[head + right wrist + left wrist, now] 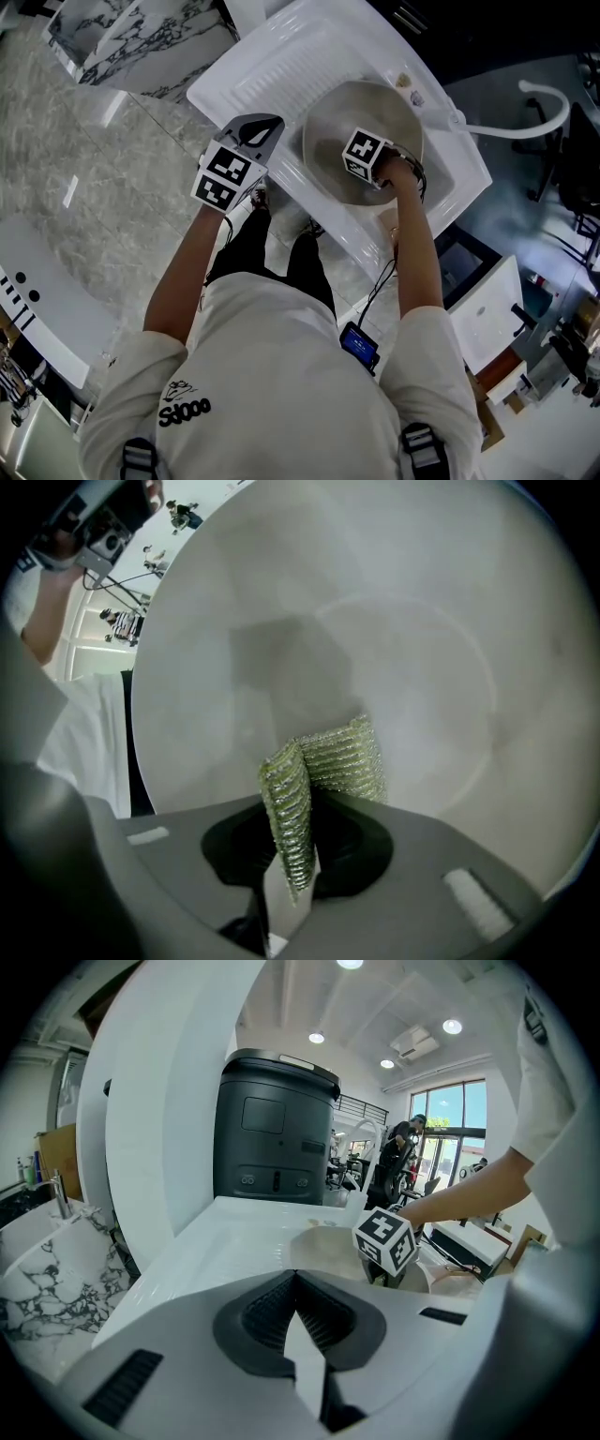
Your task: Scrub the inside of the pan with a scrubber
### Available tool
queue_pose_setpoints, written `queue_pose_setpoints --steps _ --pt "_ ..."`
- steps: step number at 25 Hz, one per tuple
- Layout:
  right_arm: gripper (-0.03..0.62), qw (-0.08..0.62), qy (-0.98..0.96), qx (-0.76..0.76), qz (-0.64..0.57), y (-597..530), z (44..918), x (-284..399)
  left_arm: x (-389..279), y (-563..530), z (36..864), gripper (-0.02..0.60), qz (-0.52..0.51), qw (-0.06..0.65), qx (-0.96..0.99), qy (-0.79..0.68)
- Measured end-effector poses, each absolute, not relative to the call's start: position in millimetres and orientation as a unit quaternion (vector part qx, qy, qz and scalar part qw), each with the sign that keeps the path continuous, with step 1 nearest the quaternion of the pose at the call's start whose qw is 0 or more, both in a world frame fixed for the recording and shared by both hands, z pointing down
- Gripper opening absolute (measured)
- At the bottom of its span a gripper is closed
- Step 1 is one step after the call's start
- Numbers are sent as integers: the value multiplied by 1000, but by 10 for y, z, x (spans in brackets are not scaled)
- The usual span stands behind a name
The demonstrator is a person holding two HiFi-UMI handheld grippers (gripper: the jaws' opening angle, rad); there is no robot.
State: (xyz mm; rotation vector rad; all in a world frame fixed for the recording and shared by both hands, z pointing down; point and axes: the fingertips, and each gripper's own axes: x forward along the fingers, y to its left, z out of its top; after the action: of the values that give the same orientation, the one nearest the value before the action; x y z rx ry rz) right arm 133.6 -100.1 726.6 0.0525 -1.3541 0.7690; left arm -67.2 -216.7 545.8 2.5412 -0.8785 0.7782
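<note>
A round grey metal pan (333, 112) lies in the basin of a white sink (272, 66). My right gripper (364, 161) reaches down into the pan, its marker cube on top. In the right gripper view the gripper (305, 803) is shut on a folded yellow-green mesh scrubber (328, 757), whose upper end meets the pan's pale inner wall (375, 621). My left gripper (262, 127) hovers over the sink's ribbed drainboard, left of the pan, shut and empty (295, 1283). From there the pan (323, 1246) and the right gripper's cube (386, 1241) show ahead.
A white faucet spout (525, 127) curves at the sink's far right corner. A marble-patterned block (141, 37) stands beyond the sink's left end. A tall black bin-like unit (275, 1129) stands behind the sink. White cabinets and cables crowd the floor at right (487, 319).
</note>
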Motion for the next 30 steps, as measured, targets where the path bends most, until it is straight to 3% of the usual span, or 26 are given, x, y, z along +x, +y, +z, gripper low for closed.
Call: queue_pose_setpoints --steps 13,21,30 --pt "72 636 -651 177 374 -1759 7283 1650 -775 -2204 5518 5 279 171 897 -297" --pt "75 594 -694 188 360 -1908 7160 1263 -836 -2315 5480 6 278 161 903 -285" --pt "75 522 -719 151 433 -1685 7218 660 -847 -2357 5372 6 271 144 910 -278"
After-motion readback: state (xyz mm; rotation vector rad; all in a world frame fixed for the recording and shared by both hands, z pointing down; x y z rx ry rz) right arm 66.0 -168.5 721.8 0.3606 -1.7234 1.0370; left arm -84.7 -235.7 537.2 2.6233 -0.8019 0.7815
